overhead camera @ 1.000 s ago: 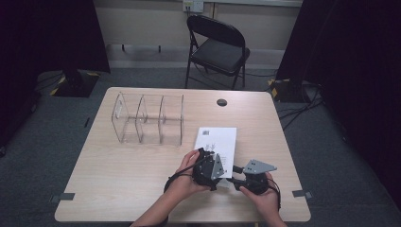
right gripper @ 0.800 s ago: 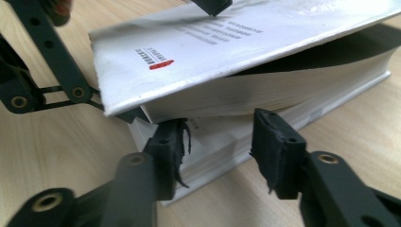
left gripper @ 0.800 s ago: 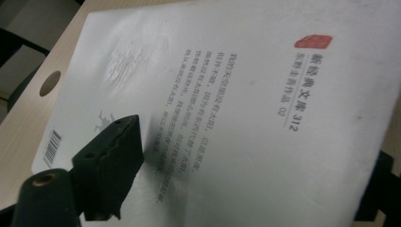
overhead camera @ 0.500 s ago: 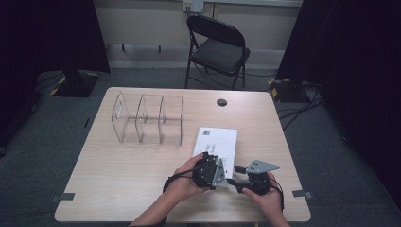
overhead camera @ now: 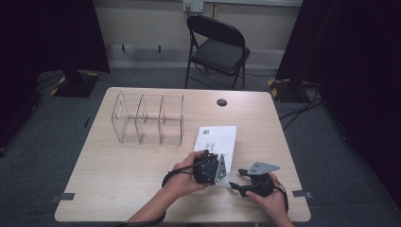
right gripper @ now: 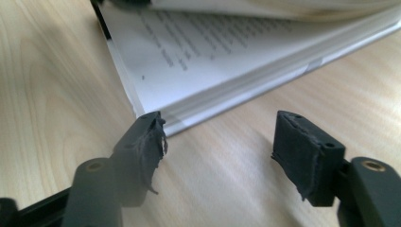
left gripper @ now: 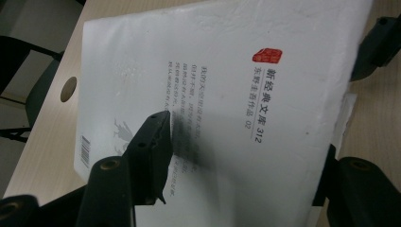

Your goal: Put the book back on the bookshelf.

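A white paperback book (overhead camera: pixel 218 137) with a red seal and black print on its cover (left gripper: pixel 227 71) lies on the table right of centre. My left gripper (overhead camera: pixel 222 166) is at its near end. Its jaws have just been closing and are now shut on the cover's edge, one pad on top (left gripper: pixel 156 137), the other below at the side. In the right gripper view the cover is raised off the printed pages (right gripper: pixel 189 61). My right gripper (right gripper: pixel 220 125) sits low on the wood just short of the book's corner. Its jaws have just been opening and stand open, empty.
A clear plastic organiser (overhead camera: pixel 149 118) with three compartments stands at the table's back left. A dark round cable hole (overhead camera: pixel 222 102) is near the far edge. A black folding chair (overhead camera: pixel 217 47) stands behind the wooden table (overhead camera: pixel 118 179).
The left gripper's jaws have closed on the book's cover and the hand has lifted slightly. The right gripper's jaws have spread apart beside the book's corner.
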